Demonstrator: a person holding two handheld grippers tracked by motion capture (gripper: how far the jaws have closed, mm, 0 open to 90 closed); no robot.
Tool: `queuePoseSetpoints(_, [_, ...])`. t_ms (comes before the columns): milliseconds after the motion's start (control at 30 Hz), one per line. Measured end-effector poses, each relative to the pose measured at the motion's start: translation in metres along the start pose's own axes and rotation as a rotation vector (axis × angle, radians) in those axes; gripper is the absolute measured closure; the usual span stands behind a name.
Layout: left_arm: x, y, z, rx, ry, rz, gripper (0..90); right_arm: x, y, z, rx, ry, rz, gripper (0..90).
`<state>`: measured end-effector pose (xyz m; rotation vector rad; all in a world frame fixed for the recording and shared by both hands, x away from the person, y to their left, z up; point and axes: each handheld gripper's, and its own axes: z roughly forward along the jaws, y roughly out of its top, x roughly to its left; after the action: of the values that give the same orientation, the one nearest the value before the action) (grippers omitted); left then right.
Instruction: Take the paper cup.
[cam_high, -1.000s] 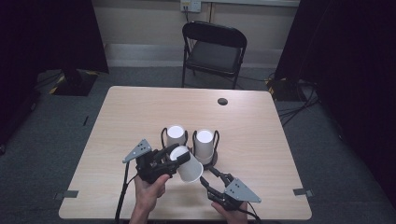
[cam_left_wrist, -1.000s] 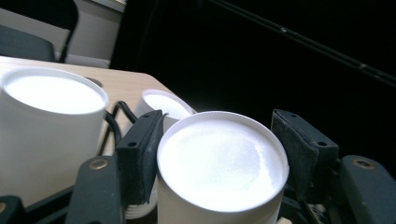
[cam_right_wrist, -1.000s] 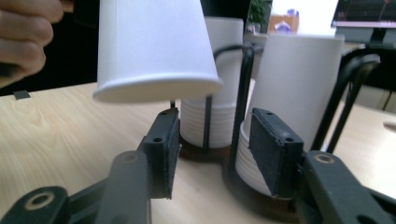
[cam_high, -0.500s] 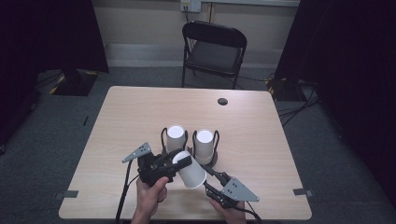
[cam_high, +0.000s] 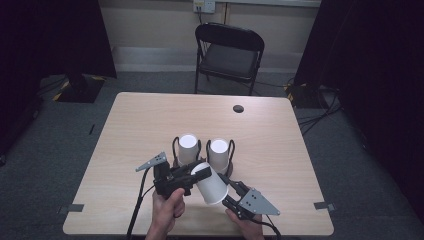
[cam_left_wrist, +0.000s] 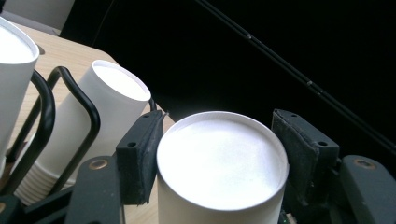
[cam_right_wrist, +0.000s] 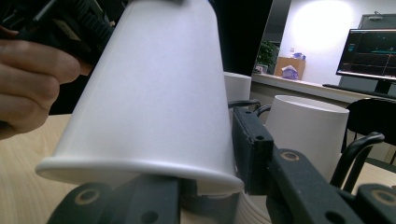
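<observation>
The wooden table (cam_high: 150, 120) carries two stacks of white paper cups standing base-up in black wire holders: the left cup stack (cam_high: 188, 148) and the right cup stack (cam_high: 219, 153), side by side near the middle. In front of them, lifted clear of the tabletop and tilted with its rim toward the near edge, is the single paper cup (cam_high: 211, 183) being worked on. The left gripper (cam_high: 196, 173) has its jaws clamped on the cup's narrow closed base, one pad pressed to each side, as the left gripper view shows (cam_left_wrist: 219, 163). The right gripper (cam_high: 231, 192) reaches in at the wide rim end; its jaws have just been closing, with the cup's rim and lower wall between them, and one pad sits right against the wall while the other is hidden under the cup, so a firm pinch cannot be confirmed. Such a cup is likely very light, thin-walled and easily crushed, with a smooth, slightly slippery skin. The rolled rim and the base ring are probably its stiffest parts, so a light squeeze there seems safest; mid-wall pressure would likely dent it.
</observation>
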<state>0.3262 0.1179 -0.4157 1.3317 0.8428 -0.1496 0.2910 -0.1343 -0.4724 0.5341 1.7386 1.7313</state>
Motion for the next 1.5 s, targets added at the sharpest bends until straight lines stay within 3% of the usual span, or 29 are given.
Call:
queuePoseSetpoints(200, [0.004,-0.001,0.003,0.017,-0.001,-0.014,34.8,0.0,0.001,-0.002,-0.012,-0.012,0.001,76.4])
queuePoseSetpoints(367, [0.005,-0.003,0.003,-0.019,0.003,-0.006,34.5,0.0,0.002,-0.003,-0.006,-0.013,-0.005,81.0])
queuePoseSetpoints(633, [0.008,-0.001,0.002,-0.005,0.061,0.017,33.5,0.0,0.0,-0.003,0.03,0.005,-0.007,85.0])
queuePoseSetpoints(800, [0.005,0.001,0.001,-0.002,0.104,0.085,31.4,-0.001,0.0,-0.003,0.042,0.012,0.001,85.2])
queuePoseSetpoints(1000, [0.008,0.004,-0.005,-0.011,0.144,0.077,30.3,-0.002,0.0,-0.004,0.071,0.018,0.022,85.3])
queuePoseSetpoints(1167, [0.008,0.006,-0.01,-0.029,0.164,0.122,28.0,-0.004,0.0,-0.004,0.106,0.02,0.041,85.3])
queuePoseSetpoints(1300, [0.007,0.006,-0.011,0.002,0.171,0.146,27.4,-0.006,0.0,-0.004,0.133,0.024,0.057,85.3])
queuePoseSetpoints(1500, [0.005,0.003,-0.01,0.009,0.182,0.193,25.4,-0.009,0.001,-0.006,0.174,0.047,0.087,85.3])
